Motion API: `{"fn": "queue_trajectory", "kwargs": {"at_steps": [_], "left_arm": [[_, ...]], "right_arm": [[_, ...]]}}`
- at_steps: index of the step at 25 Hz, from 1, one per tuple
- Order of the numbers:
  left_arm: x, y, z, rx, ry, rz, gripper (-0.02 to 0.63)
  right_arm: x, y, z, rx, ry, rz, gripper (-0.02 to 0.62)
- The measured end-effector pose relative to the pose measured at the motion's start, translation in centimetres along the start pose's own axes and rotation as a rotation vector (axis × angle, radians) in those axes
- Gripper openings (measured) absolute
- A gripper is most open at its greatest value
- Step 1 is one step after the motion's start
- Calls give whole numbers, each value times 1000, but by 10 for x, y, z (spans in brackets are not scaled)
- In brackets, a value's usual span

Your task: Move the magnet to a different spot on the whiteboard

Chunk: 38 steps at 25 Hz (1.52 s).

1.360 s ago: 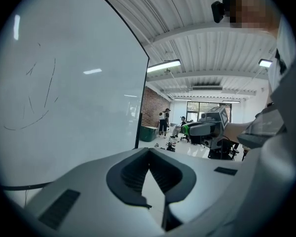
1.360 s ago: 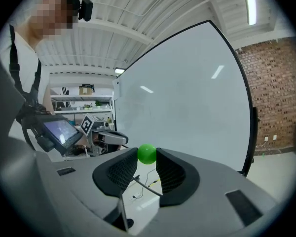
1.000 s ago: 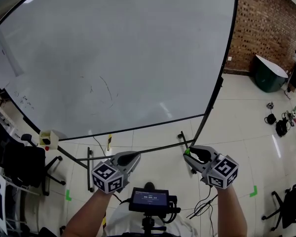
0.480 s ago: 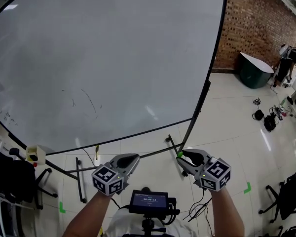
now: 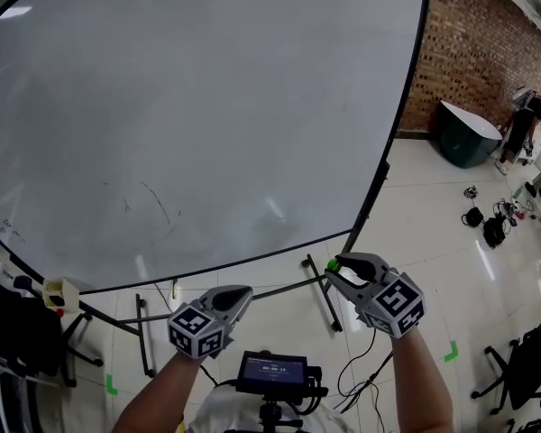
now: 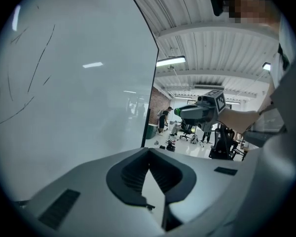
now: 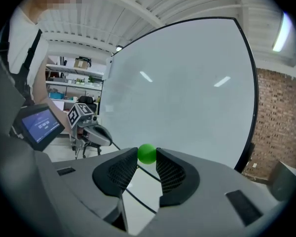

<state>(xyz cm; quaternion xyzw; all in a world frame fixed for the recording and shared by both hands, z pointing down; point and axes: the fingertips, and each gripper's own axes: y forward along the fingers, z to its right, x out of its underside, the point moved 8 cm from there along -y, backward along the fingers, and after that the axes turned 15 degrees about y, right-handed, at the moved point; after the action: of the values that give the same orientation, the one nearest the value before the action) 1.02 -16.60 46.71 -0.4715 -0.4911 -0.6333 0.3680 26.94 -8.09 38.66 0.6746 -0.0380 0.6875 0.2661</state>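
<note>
Green magnet (image 7: 147, 153) sits pinched between the right hand-held gripper's (image 7: 147, 157) jaw tips.

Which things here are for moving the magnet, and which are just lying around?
For the job:
green magnet, gripped in the right tongs
whiteboard

Just lying about:
black cables
dark green tub
office chair
left tongs, shut and empty
</note>
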Motion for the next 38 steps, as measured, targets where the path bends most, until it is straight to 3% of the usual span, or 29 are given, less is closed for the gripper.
{"fn": "queue_trajectory", "kwargs": {"at_steps": [7, 13, 18, 29, 38], "left_arm": [[-9, 18, -17, 9, 1, 10, 34], [-14, 40, -32, 30, 31, -3, 34], [-20, 56, -41, 63, 76, -7, 34], [-16, 73, -63, 95, 44, 1, 34], [-14, 81, -75, 116, 31, 5, 34]], "right_arm": [[-46, 7, 33, 86, 69, 169, 140], [-56, 13, 62, 151, 138, 234, 140], [-60, 27, 84, 182, 165, 250, 140], [-60, 80, 121, 231, 219, 257, 140], [-62, 123, 126, 250, 188, 218, 140]]}}
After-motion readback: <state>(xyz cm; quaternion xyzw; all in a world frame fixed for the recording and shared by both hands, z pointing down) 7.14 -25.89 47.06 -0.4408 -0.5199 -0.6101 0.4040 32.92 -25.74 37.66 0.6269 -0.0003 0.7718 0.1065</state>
